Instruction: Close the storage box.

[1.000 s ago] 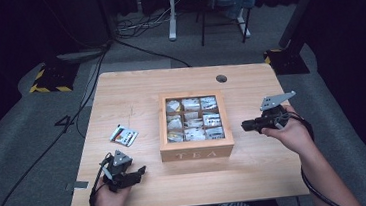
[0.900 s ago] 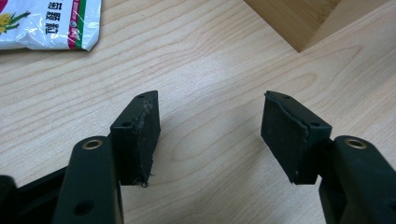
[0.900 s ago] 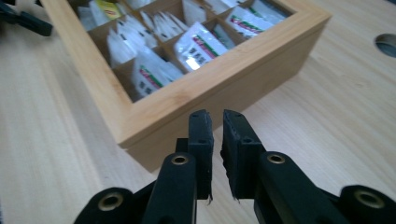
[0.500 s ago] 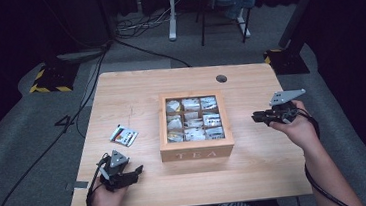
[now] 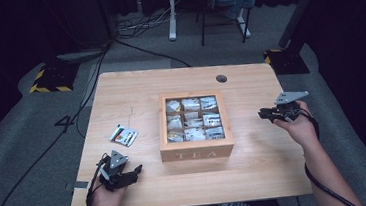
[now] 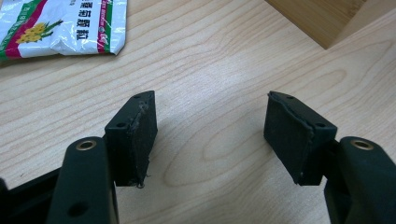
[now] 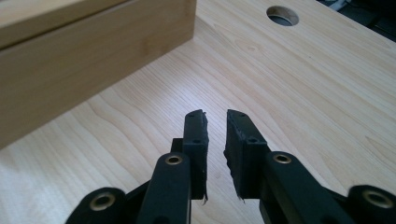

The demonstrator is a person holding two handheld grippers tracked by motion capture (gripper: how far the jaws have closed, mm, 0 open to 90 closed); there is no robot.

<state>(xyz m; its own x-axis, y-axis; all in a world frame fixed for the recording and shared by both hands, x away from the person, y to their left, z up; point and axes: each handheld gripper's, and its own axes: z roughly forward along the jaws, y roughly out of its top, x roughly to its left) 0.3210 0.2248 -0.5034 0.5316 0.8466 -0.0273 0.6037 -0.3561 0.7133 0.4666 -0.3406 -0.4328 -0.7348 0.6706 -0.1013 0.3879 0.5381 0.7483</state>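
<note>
1. Two grippers in frame, both over the counter (image 5: 135, 92) and both empty.
2. Left gripper (image 5: 136, 171), lower left of the high view: fingers (image 6: 133, 135) released, spread wide, bare wood between them.
3. Right gripper (image 5: 262, 113), right of centre in the high view: fingers (image 7: 198, 140) nearly clenched, a thin slit between the pads, nothing held.
4. Tea sachet (image 5: 123, 135) lies flat on the counter, left of centre, above the left gripper and apart from it. In the left gripper view it sits at upper left (image 6: 60, 25), white with red and green print and a yellow flower picture.
5. Wooden tea box (image 5: 198, 153) at the middle of the counter, lid off, marked TEA on its front wall; compartments hold pale sachets. Its corner shows at upper right in the left gripper view (image 6: 322, 21); its side wall at upper left in the right gripper view (image 7: 93, 56).
6. Round cable hole (image 5: 221, 78) in the counter, above the box.
</note>
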